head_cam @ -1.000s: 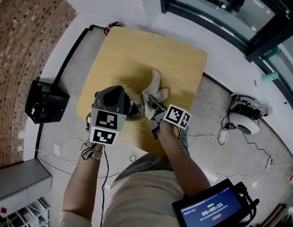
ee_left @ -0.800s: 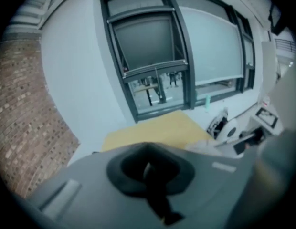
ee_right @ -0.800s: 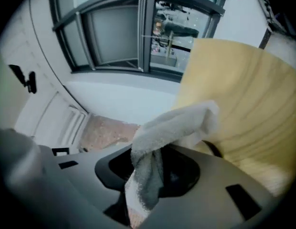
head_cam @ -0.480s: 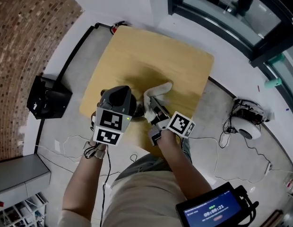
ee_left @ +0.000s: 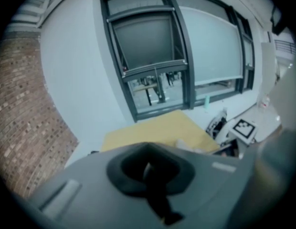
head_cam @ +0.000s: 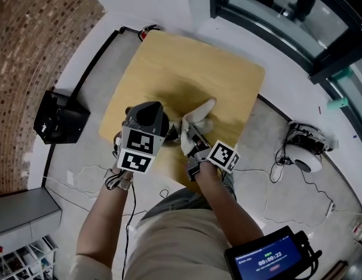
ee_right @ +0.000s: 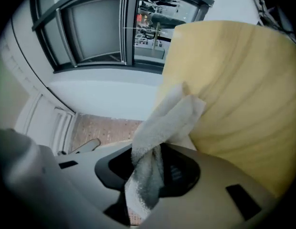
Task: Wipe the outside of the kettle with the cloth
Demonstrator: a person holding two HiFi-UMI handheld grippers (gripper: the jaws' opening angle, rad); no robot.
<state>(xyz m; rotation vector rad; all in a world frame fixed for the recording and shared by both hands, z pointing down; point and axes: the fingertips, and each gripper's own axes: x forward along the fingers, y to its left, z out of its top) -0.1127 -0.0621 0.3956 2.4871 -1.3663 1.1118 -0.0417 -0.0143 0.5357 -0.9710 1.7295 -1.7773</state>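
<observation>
Swinging round since the earlier frames, the loose end of the white terry cloth (head_cam: 199, 113) is now pointing toward the far right of the pale wooden table (head_cam: 187, 57) rather than straight ahead. The right gripper (head_cam: 190, 134) is clamping the cloth's bunched near end in its jaws. The left gripper (head_cam: 148, 113) is holding its jaws together over the dark metal kettle (head_cam: 169, 134), which is lying mostly hidden beneath it, contents unseen. With the kettle sitting just left of the right jaws, the cloth is probably needing a leftward sweep.

Probably a lab or test room: bare wooden table (head_cam: 192, 63), loose cables (head_cam: 281, 151) on grey floor (head_cam: 298, 209), brick wall (head_cam: 35, 34), dark-framed windows (head_cam: 268, 4).
</observation>
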